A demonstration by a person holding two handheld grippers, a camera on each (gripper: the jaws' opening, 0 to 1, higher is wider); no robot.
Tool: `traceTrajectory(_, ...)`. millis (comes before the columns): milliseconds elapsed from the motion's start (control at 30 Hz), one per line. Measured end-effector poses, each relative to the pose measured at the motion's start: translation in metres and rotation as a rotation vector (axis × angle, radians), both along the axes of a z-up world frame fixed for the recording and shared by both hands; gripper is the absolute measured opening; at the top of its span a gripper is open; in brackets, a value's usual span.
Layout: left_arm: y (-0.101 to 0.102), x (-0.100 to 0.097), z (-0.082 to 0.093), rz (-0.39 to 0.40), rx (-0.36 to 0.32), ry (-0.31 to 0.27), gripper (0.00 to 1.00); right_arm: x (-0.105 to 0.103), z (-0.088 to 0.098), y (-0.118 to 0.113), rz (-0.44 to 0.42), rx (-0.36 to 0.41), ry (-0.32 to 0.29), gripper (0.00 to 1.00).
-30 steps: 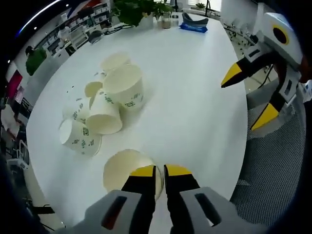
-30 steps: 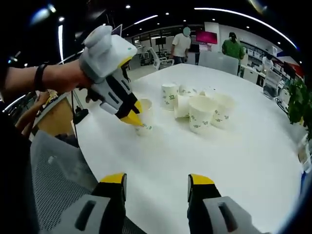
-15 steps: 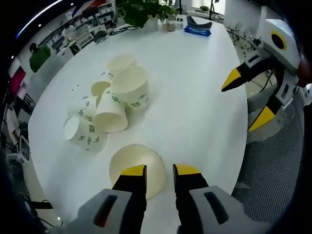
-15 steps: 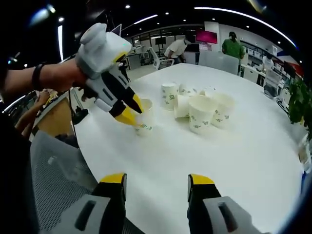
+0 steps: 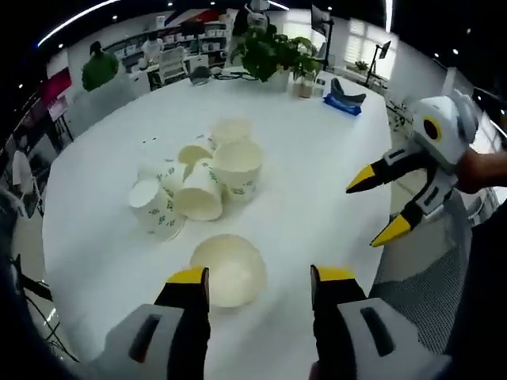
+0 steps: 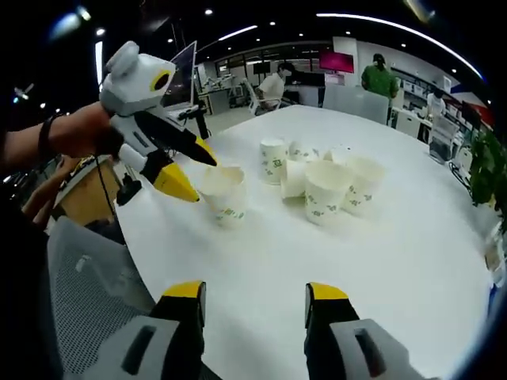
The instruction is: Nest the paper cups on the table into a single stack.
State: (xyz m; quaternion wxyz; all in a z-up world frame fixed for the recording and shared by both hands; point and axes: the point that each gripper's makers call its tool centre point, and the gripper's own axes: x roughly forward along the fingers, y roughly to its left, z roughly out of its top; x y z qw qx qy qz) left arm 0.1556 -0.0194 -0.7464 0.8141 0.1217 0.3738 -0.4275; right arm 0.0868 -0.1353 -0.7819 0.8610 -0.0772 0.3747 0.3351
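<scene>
Where potted plant [image 5: 273, 51] stands, far past clustered cups [image 5: 198, 186], blue object [image 5: 344, 99].

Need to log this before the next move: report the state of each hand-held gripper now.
Left hand-held gripper: open, holding nothing, just behind the lone upright white paper cup.
Right hand-held gripper: open, empty, above the white table.

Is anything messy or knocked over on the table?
Yes. The paper cups sit in a jumbled cluster on the white table instead of a stack: some stand upright, and at least one tipped cup lies on its side. One lone cup stands apart, upright, near the open left gripper.
</scene>
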Motion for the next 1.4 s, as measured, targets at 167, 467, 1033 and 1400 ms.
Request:
traceTrajectory(167, 0.011, -0.002, 0.013, 0.085, -0.13, 0.006, 0.56, 0.008, 0.004, 0.001, 0.0, 0.006, -0.007, 0.49)
traceTrajectory(467, 0.028, -0.013, 0.028, 0.205, -0.303, -0.026, 0.68, 0.023, 0.007, 0.008, 0.01, 0.008, -0.017, 0.49)
traceTrajectory(1033, 0.064, -0.025, 0.026, 0.326, -0.334, -0.037, 0.77, 0.064, 0.013, 0.022, 0.036, 0.008, -0.039, 0.48)
traceTrajectory(1400, 0.075, -0.04, 0.027, 0.373, -0.343, -0.041, 0.77, 0.101, 0.023, 0.032, 0.108, -0.032, -0.08, 0.48)
